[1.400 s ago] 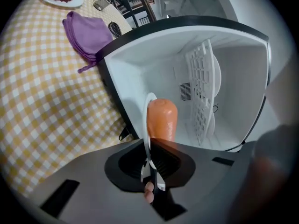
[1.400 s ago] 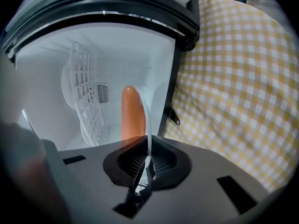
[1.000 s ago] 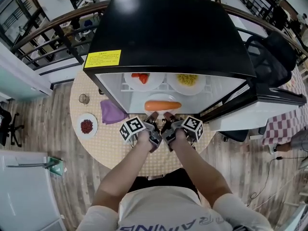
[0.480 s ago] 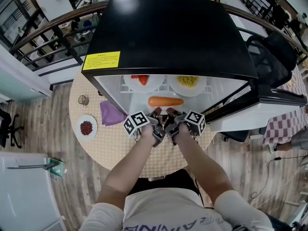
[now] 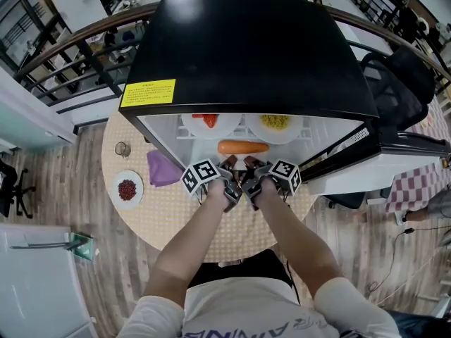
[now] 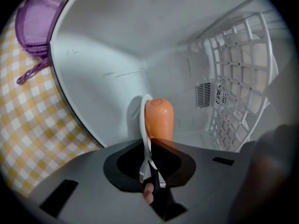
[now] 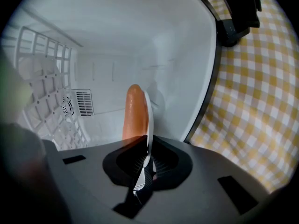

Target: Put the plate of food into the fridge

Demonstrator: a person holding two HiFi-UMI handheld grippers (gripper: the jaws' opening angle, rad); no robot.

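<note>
A white plate (image 6: 143, 120) carrying an orange carrot (image 5: 243, 147) is inside the lower compartment of the open black fridge (image 5: 246, 55). My left gripper (image 5: 230, 164) holds the plate's near rim on the left. Its jaws have just been opening a little, with the rim still between them (image 6: 149, 164). My right gripper (image 5: 251, 164) is shut on the same rim beside it, and the right gripper view shows the plate (image 7: 149, 120) edge-on between the jaws with the carrot (image 7: 134, 113) behind.
Above a white wire shelf (image 6: 238, 78) sit a plate of red food (image 5: 208, 122) and one of yellow food (image 5: 275, 122). The fridge door (image 5: 380, 153) stands open at right. On the checked round table (image 5: 169, 217) lie a purple cloth (image 5: 163, 167), a bean plate (image 5: 127, 188) and a small glass (image 5: 122, 147).
Both grippers have pushed the plate and carrot a little farther into the fridge's lower compartment. Nothing else has moved.
</note>
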